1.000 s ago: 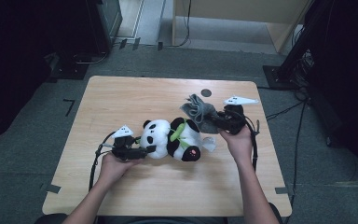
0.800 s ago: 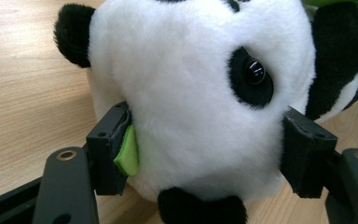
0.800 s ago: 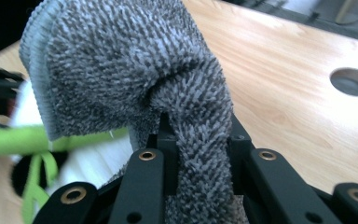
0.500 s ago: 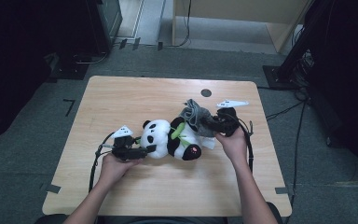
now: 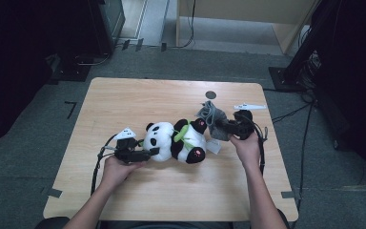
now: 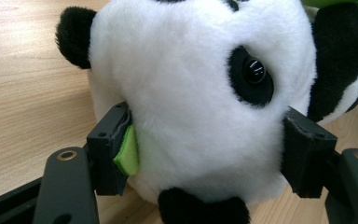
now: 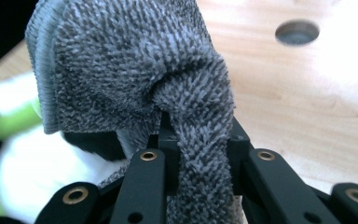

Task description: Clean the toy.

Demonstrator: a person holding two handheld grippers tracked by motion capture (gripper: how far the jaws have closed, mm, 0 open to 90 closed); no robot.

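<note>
Nearer the panda (image 5: pixel 176 140) now, right gripper (image 5: pixel 226 126) pinches grey cloth (image 5: pixel 211 116); left gripper (image 5: pixel 147 153) clamps its head.

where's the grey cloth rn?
In the high view the grey cloth is right of table centre, bunched against the panda plush's feet end, just below the round table hole. The right gripper is clamped on it.

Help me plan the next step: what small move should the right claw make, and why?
Probably carry the grey cloth a little further over the panda. The right claw is shut on the cloth beside the panda's feet, and the left claw grips its head.
</note>
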